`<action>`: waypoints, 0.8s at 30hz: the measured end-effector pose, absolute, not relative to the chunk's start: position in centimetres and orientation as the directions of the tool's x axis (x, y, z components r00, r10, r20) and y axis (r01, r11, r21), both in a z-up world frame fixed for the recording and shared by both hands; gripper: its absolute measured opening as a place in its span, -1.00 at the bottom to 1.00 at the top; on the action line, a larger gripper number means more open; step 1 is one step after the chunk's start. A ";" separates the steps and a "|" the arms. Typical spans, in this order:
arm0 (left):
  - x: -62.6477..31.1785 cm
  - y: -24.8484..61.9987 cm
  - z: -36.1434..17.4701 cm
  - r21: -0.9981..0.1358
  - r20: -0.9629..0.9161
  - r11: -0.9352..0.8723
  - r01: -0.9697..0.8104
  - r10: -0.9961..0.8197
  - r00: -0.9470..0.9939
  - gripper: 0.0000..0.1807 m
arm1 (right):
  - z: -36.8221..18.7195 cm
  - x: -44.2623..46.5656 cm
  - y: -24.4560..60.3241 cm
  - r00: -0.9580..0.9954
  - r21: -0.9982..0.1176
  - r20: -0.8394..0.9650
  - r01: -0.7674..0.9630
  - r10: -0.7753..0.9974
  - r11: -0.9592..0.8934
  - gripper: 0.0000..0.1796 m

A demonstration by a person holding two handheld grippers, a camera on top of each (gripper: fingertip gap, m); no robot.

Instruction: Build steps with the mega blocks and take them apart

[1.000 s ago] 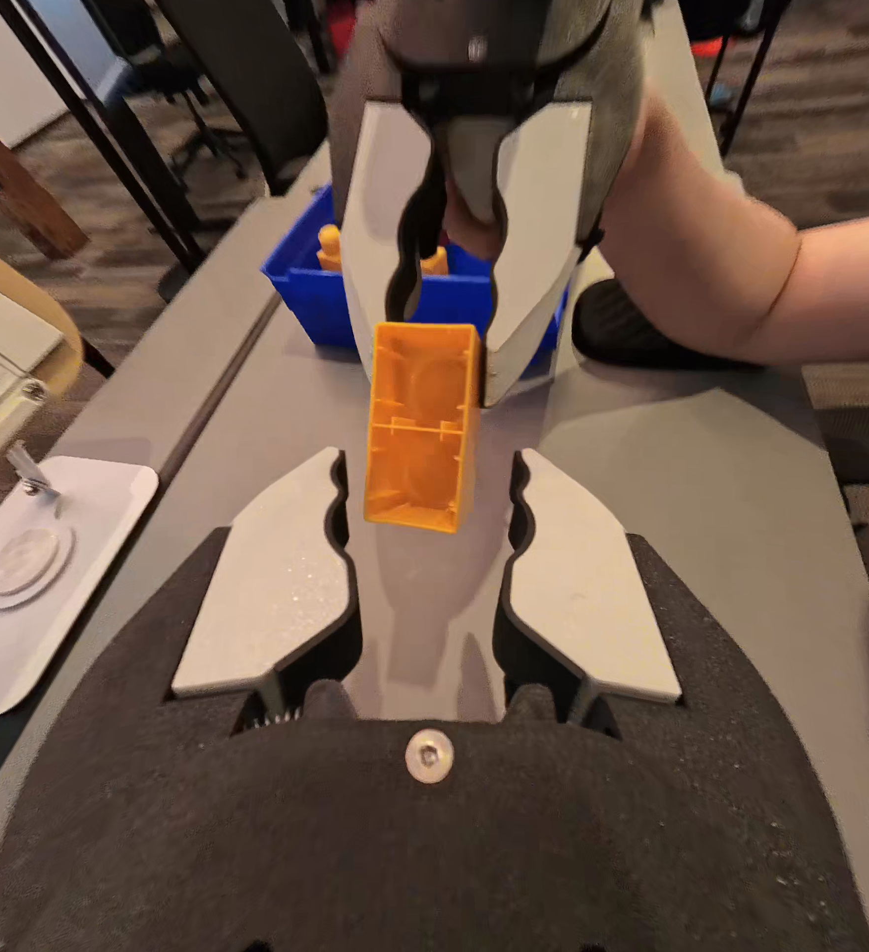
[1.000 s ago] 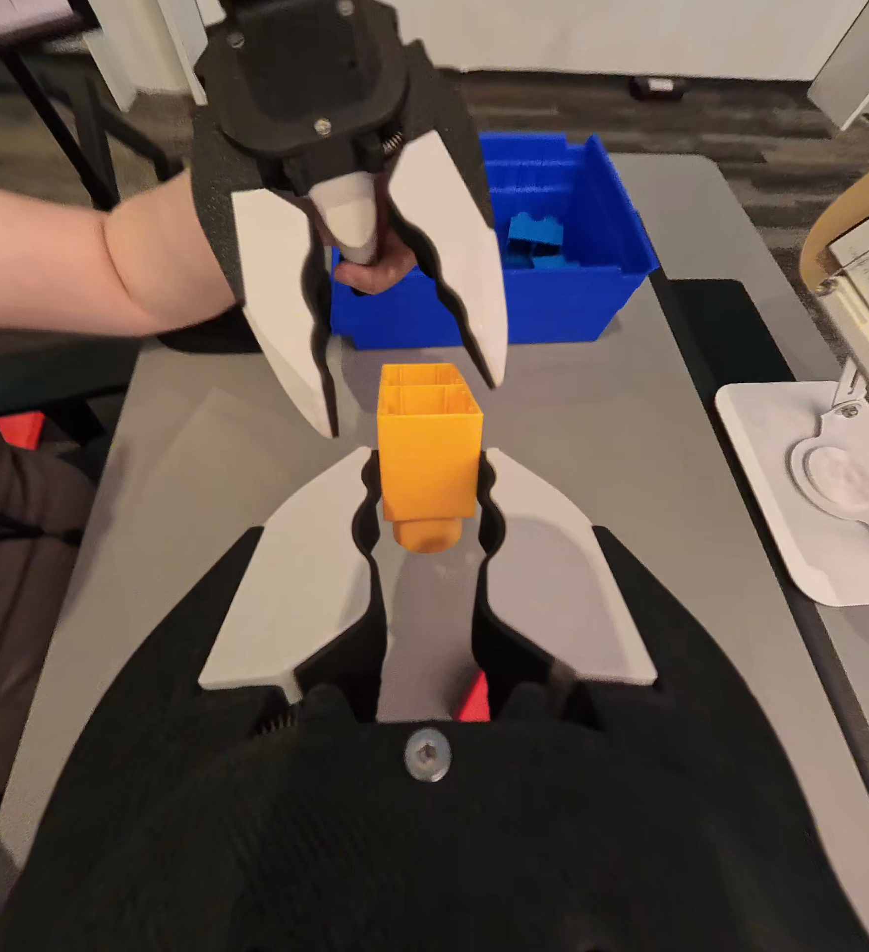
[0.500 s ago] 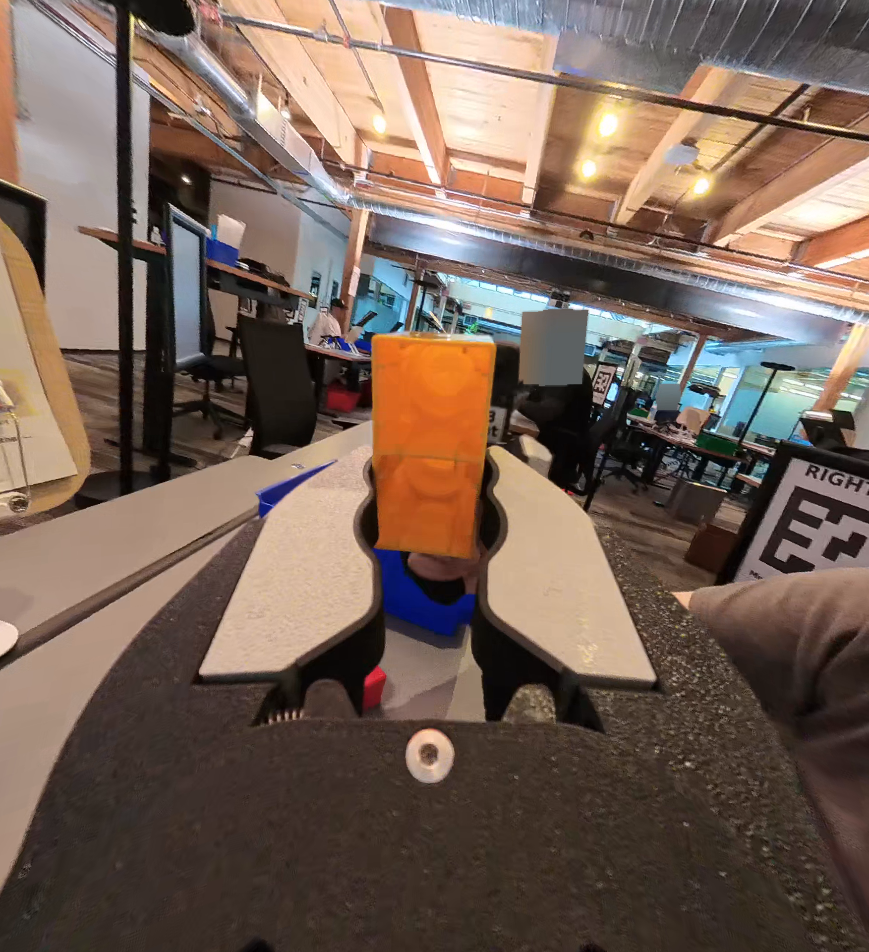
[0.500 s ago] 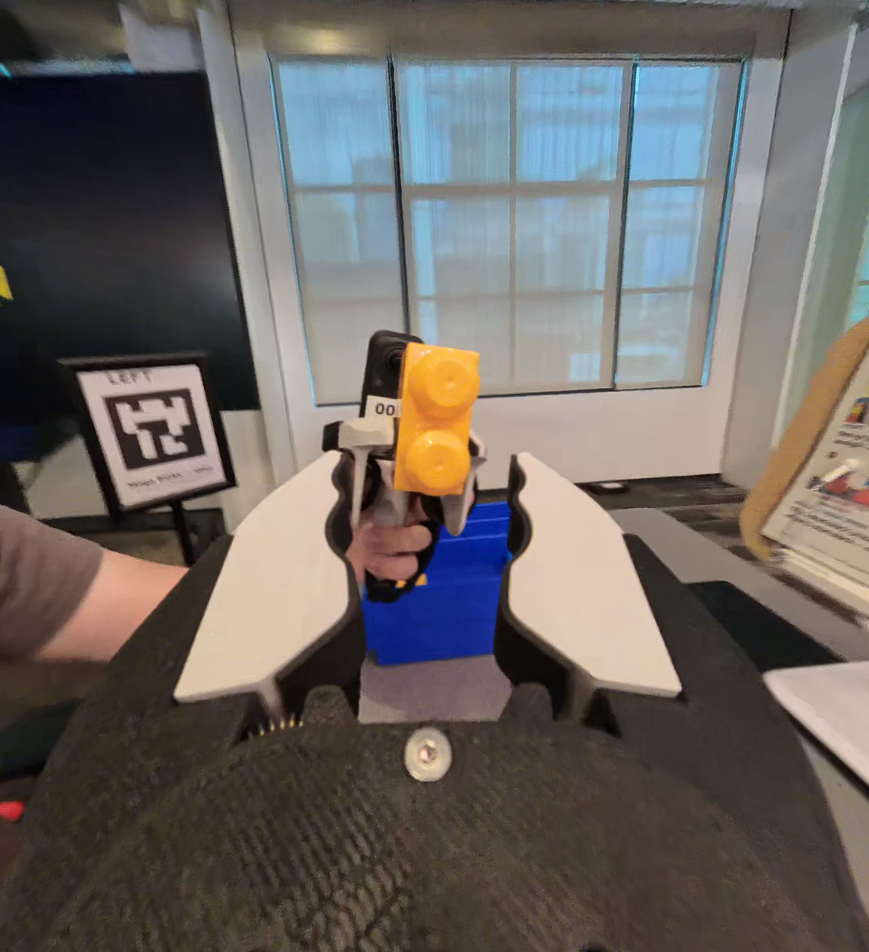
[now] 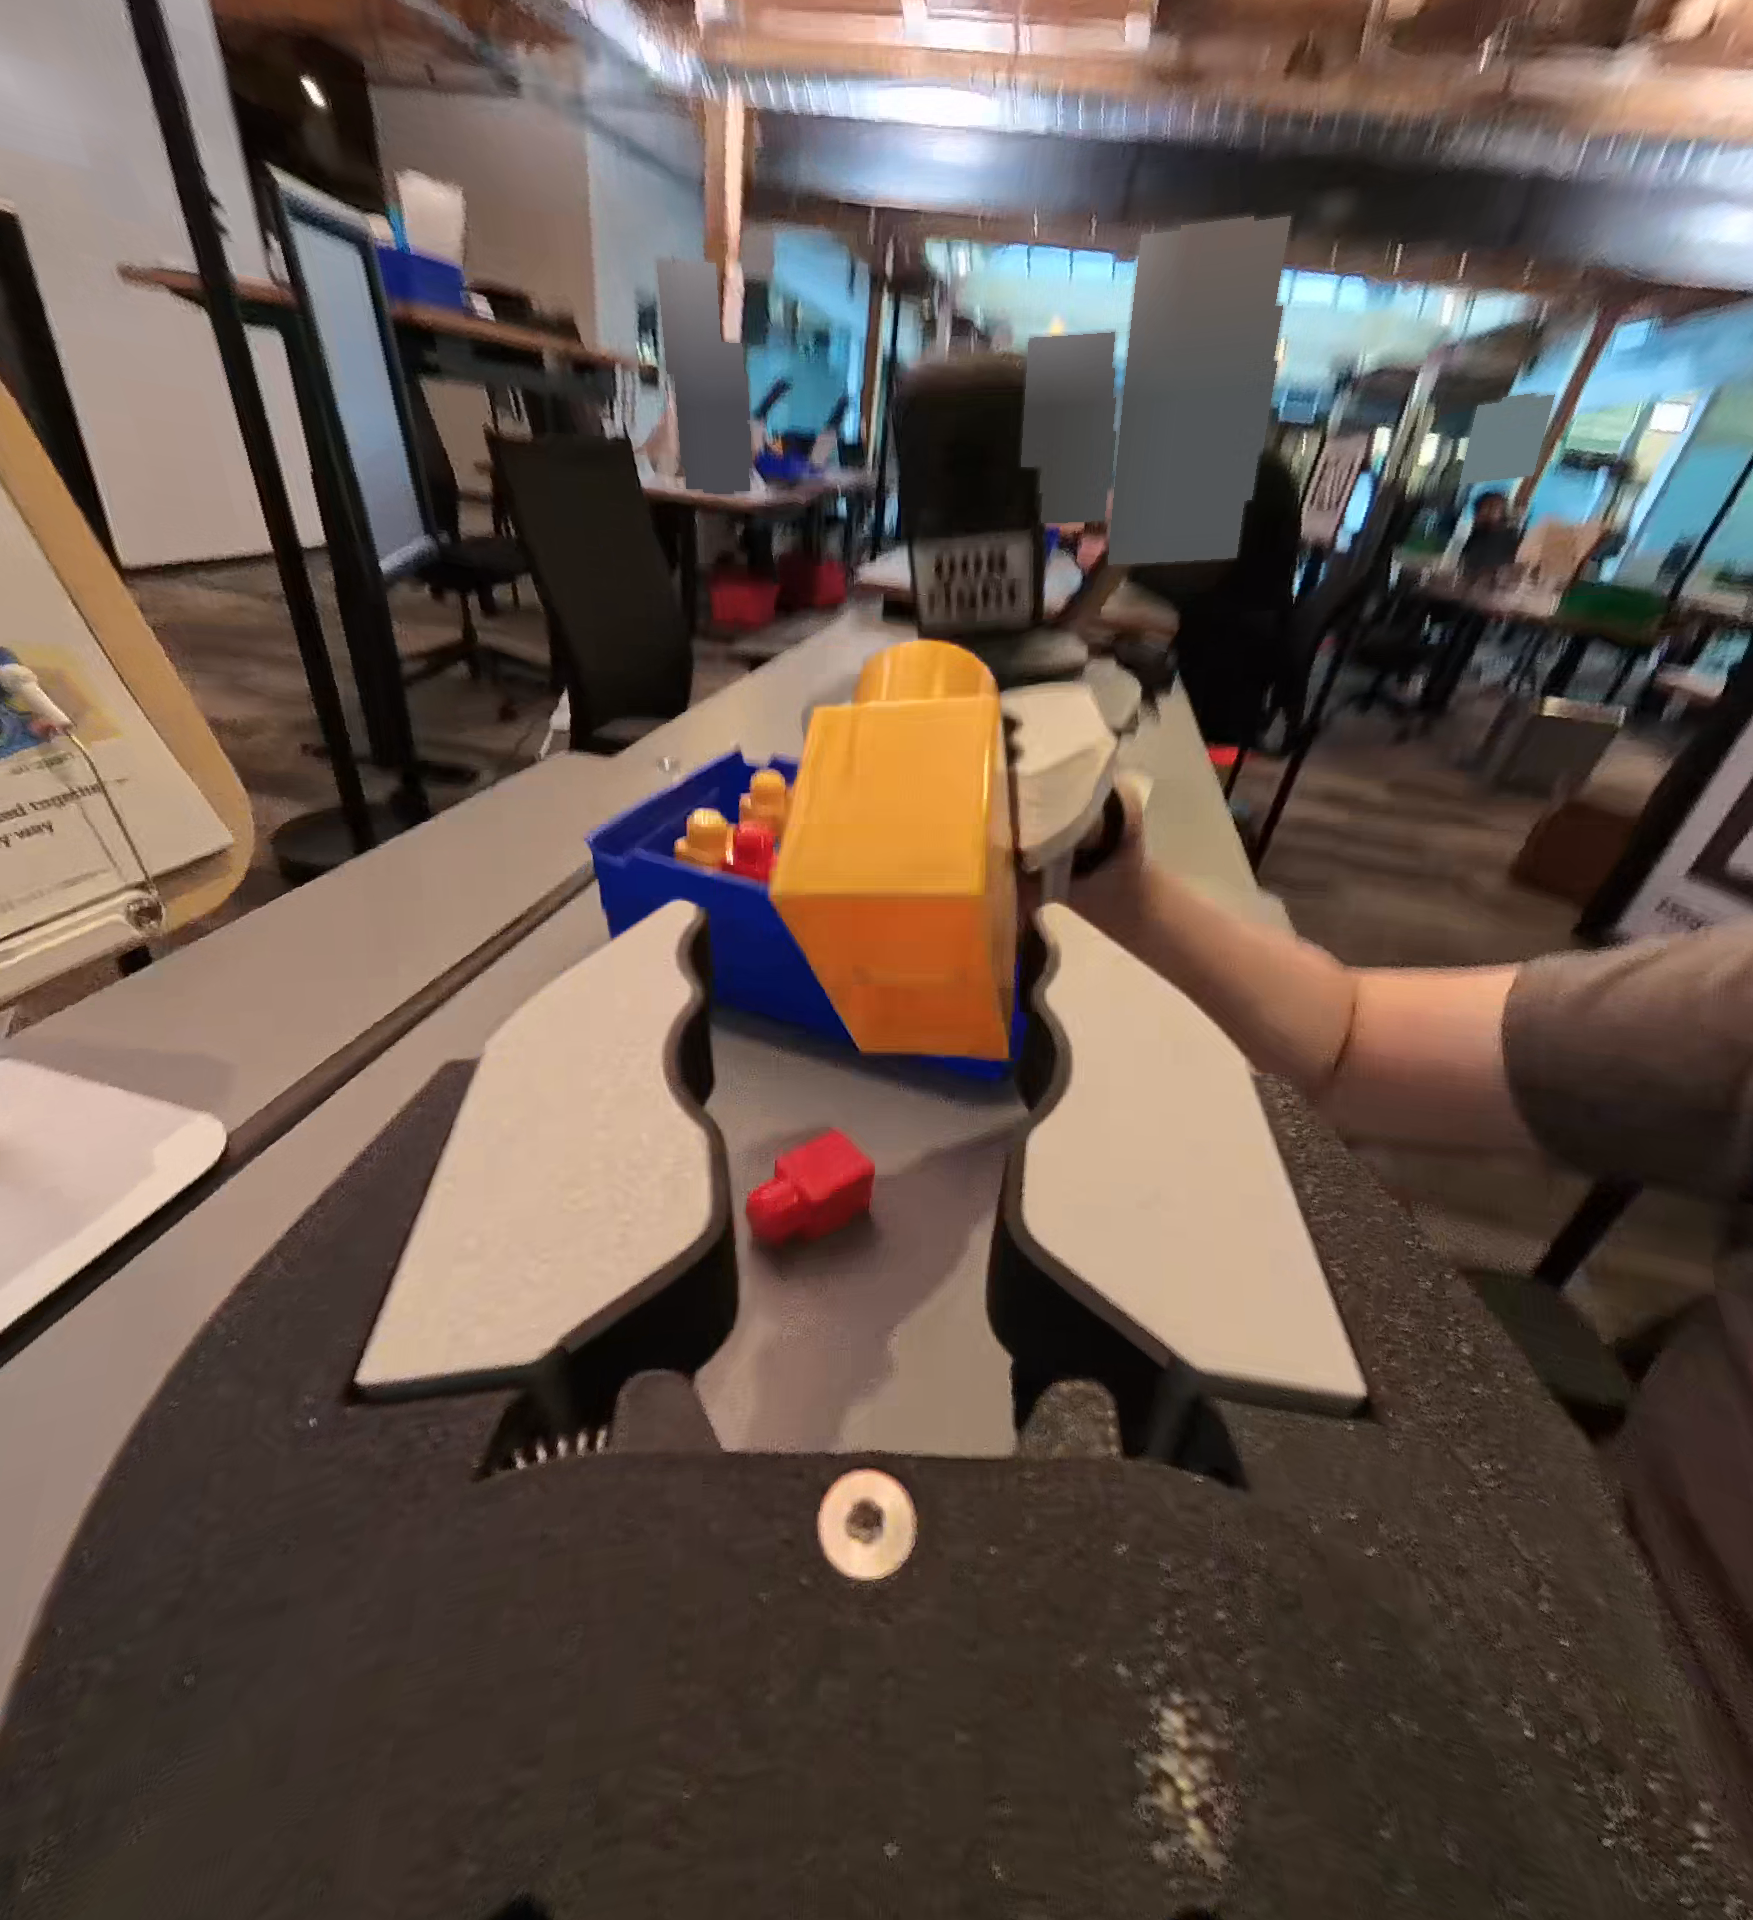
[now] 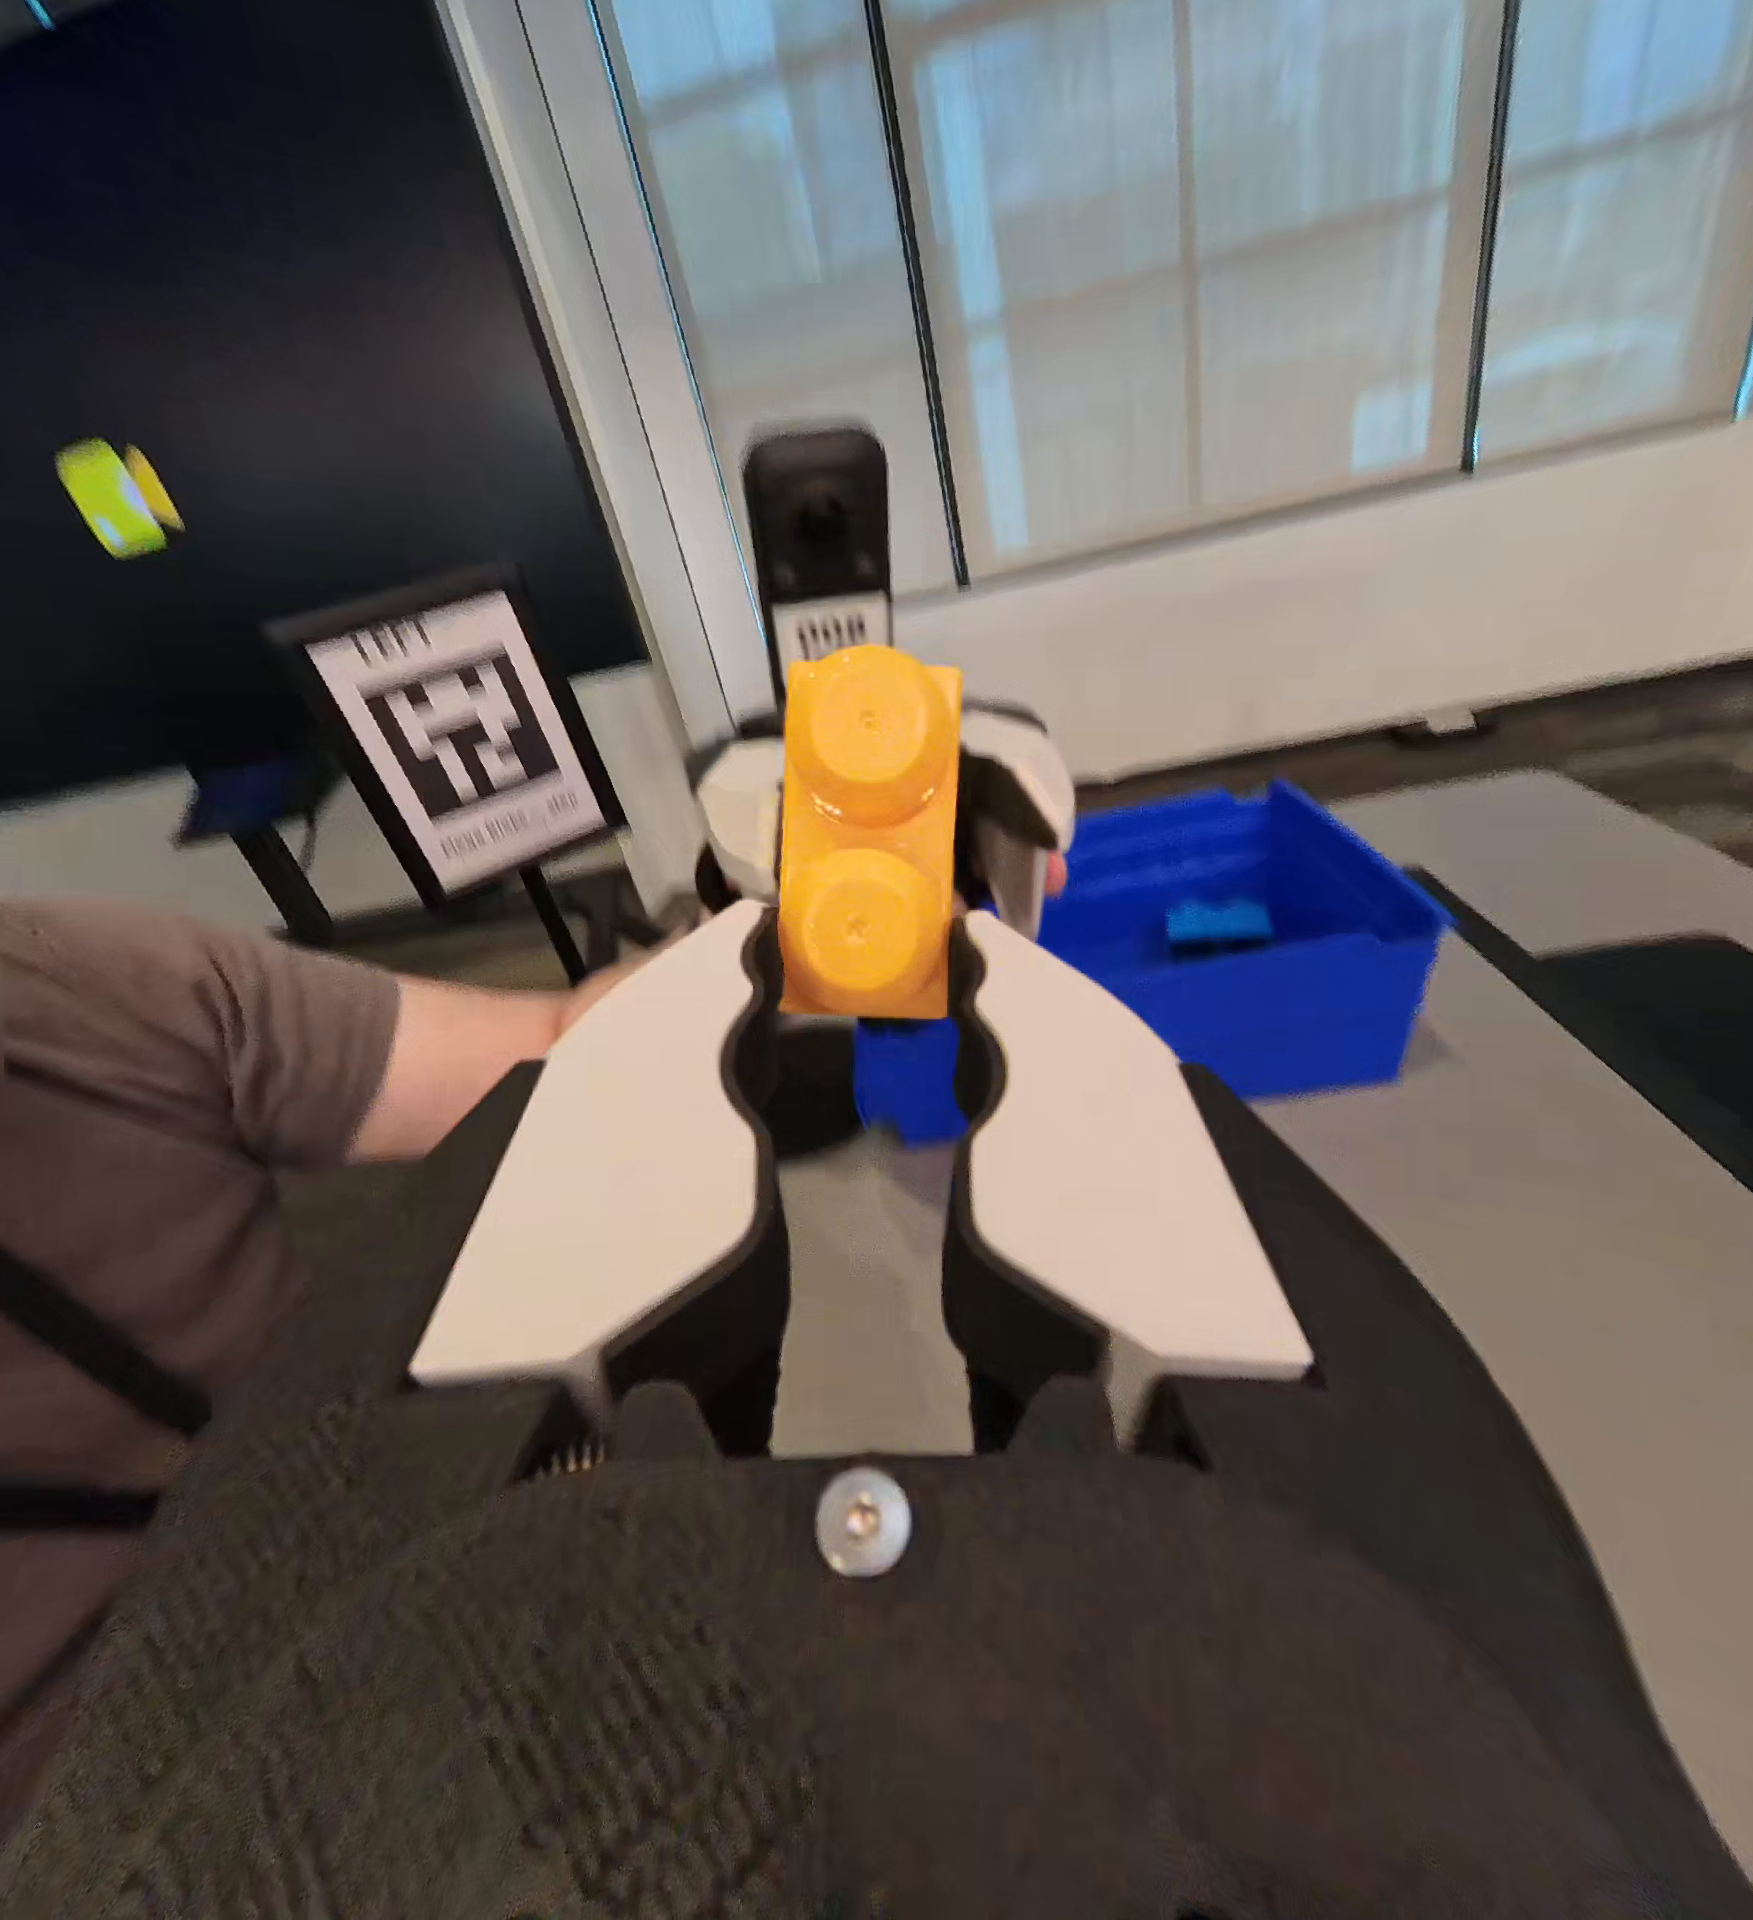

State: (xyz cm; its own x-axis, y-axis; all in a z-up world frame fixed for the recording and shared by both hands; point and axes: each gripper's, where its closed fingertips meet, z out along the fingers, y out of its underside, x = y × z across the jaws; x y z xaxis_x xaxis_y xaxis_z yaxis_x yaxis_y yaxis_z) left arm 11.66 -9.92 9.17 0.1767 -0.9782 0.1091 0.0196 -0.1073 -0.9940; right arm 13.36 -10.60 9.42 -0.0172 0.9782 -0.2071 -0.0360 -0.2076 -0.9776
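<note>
My room is bright, with daylight coming through the big windows [image 6: 1215, 260] and a shine on the orange block [image 6: 867, 831], but both pictures look smeared far away and bend at the edges.

Orange two-stud mega block [image 6: 867, 831] aloft, studs facing back; small red block [image 5: 812, 1187] on its side on the table.

Red block [image 5: 810, 1187] lies on grey table [image 5: 352, 935]; blue bin [image 5: 737, 935] blocks beyond.
</note>
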 end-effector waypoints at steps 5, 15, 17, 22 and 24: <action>12.5 -11.4 5.7 -0.965 0.125 -0.144 -0.217 -0.987 0.097 -0.30 | 6.9 14.6 -11.1 0.050 -0.965 -0.077 0.249 0.996 -0.087 -0.65; 13.5 -11.6 2.4 -0.921 -0.043 0.003 -0.391 -0.994 0.096 -0.49 | 4.3 14.2 -12.0 0.058 -0.890 0.057 0.455 0.997 0.024 -0.65; 13.5 -11.6 2.1 -0.913 -0.056 0.013 -0.407 -0.994 0.094 -0.48 | 3.9 14.2 -12.2 0.054 -0.874 0.083 0.484 0.995 0.046 -0.65; 13.6 -12.5 1.7 -0.902 -0.035 0.014 -0.432 -0.999 0.041 -0.56 | 3.6 14.3 -12.6 0.025 -0.853 0.135 0.511 0.991 0.103 -0.65; 13.6 -12.7 1.4 -0.896 -0.031 0.015 -0.443 -0.999 0.028 -0.57 | 3.5 14.5 -12.7 0.017 -0.843 0.155 0.524 0.988 0.123 -0.65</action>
State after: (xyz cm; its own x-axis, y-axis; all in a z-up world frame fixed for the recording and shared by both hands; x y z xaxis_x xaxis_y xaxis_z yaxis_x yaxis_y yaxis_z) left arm 13.59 -12.70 1.42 0.0283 -0.9991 -0.0309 -0.4433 0.0151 -0.8962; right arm 14.46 -12.73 3.51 0.0173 0.9878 0.1546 0.5241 0.1227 -0.8428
